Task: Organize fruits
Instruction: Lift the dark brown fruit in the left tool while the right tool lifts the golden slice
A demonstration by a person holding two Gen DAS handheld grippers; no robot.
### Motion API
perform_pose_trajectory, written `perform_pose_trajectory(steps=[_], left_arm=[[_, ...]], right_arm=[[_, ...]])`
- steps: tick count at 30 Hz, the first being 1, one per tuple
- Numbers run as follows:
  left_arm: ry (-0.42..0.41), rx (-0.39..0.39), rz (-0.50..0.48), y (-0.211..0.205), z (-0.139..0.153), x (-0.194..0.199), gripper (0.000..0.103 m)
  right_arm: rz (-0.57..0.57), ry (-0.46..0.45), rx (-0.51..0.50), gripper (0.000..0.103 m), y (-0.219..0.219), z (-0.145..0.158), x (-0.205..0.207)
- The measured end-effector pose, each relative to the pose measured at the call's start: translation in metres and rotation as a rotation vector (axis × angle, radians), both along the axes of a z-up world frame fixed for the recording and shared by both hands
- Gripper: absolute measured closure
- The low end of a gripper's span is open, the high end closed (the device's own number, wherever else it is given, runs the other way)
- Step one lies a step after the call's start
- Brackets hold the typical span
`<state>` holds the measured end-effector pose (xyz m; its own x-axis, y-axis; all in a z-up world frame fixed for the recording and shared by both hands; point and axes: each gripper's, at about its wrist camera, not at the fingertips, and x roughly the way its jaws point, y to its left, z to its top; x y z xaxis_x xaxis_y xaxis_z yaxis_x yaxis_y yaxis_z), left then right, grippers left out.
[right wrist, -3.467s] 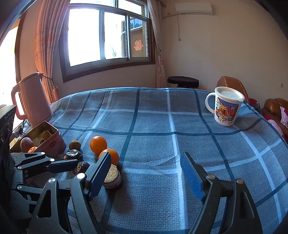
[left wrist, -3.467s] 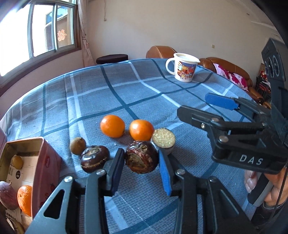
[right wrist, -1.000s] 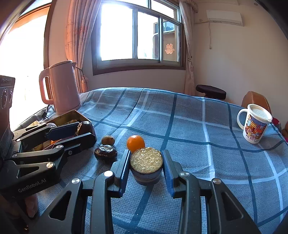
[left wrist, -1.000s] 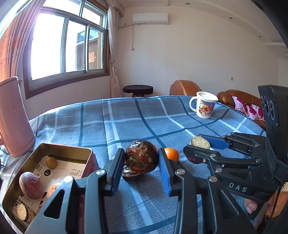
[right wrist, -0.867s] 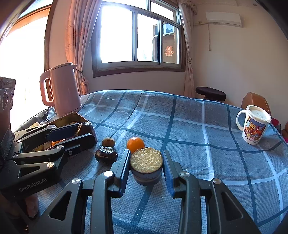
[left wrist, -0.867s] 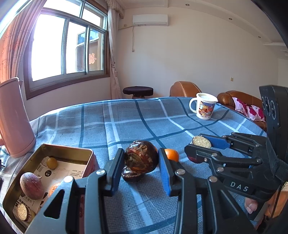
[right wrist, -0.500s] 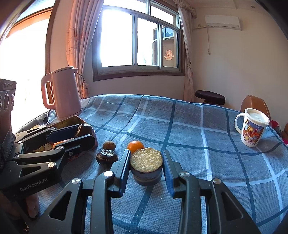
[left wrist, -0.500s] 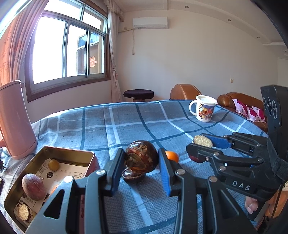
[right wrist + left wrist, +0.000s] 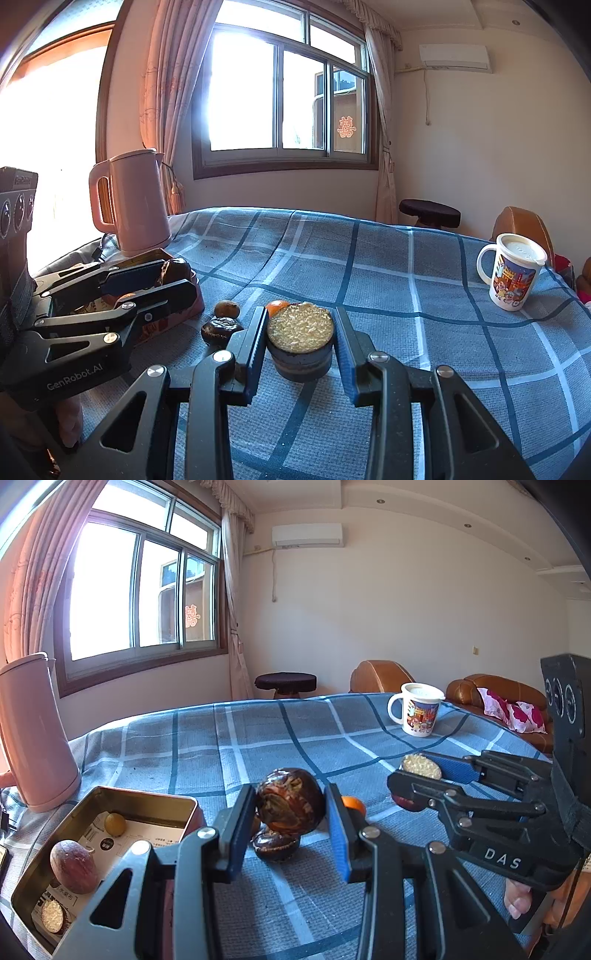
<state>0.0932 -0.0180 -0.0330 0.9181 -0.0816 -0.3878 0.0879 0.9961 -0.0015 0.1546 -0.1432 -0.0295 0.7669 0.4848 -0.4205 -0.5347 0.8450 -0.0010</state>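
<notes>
Both hand-held grippers carry fruit above the blue plaid tablecloth point(image 9: 258, 738). The left gripper point(image 9: 291, 812) is clamped on a dark, wrinkled, round passion fruit point(image 9: 290, 799), held clear of the cloth. The right gripper point(image 9: 300, 345) is clamped on a halved passion fruit with its yellow seeded cut face up point(image 9: 300, 326).

The destination, an open rectangular gold-coloured metal tin point(image 9: 147, 801), lies to the lower left of the left gripper, just beside its left finger; its long axis runs from near-left to far-right in the left wrist view. It already holds a purple-brown fruit point(image 9: 74, 866), a small yellow-green fruit point(image 9: 115, 824) and a cut half point(image 9: 51, 915).

The left gripper is judged the nearer to the tin, with the right gripper on its far side from the tin. On the cloth remain a wrinkled dark fruit point(image 9: 221, 330), a small brown fruit point(image 9: 227, 309) and an orange citrus point(image 9: 277, 305).
</notes>
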Motion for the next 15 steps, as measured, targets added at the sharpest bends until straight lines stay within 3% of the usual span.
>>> perform_pose_trajectory(steps=[15], left_arm=[[-0.043, 0.004, 0.005, -0.0001, 0.0033, -0.0074, 0.063]], right_arm=[[0.004, -0.044, 0.021, 0.066, -0.0035, 0.0026, -0.0074]])
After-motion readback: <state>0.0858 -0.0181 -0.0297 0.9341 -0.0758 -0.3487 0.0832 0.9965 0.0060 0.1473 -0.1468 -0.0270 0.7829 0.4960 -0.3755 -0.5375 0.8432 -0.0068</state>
